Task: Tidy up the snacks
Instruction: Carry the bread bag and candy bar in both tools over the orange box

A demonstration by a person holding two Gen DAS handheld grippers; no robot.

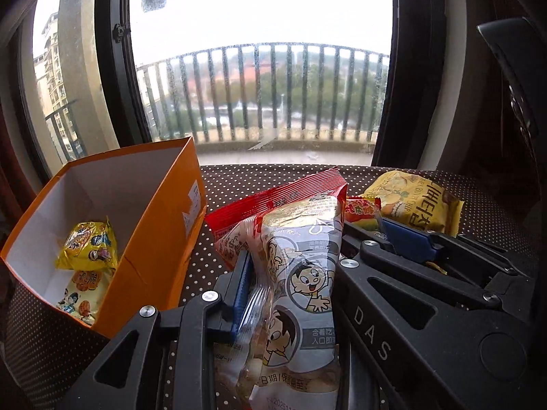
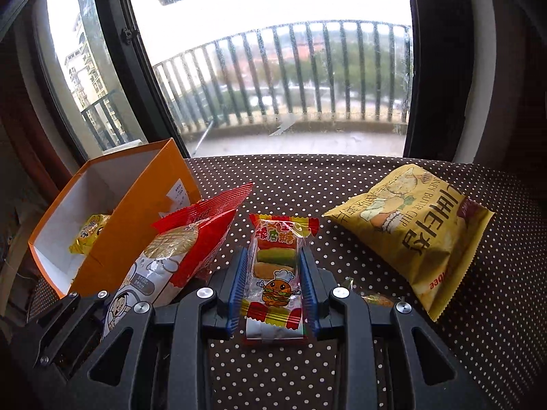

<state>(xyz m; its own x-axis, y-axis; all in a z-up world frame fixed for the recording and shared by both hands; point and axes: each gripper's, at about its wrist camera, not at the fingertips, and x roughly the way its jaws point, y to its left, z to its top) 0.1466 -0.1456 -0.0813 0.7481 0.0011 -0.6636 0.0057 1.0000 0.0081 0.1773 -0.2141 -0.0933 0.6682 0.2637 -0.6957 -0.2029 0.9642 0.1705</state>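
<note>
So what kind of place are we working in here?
Probably a home, high up in an apartment block: a polka-dot tablecloth beside a large window, with a balcony railing and another residential tower outside.

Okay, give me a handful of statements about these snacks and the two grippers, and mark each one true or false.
1. The left hand-held gripper grips a red and white snack bag. True.
2. The right hand-held gripper is empty. False: it is shut on a burger gummy candy pack.
3. The orange box already holds snack packets. True.
4. The yellow chip bag lies inside the orange box. False: it lies on the dotted cloth, to the right.
5. The box has its lid on. False: its top is open.
</note>
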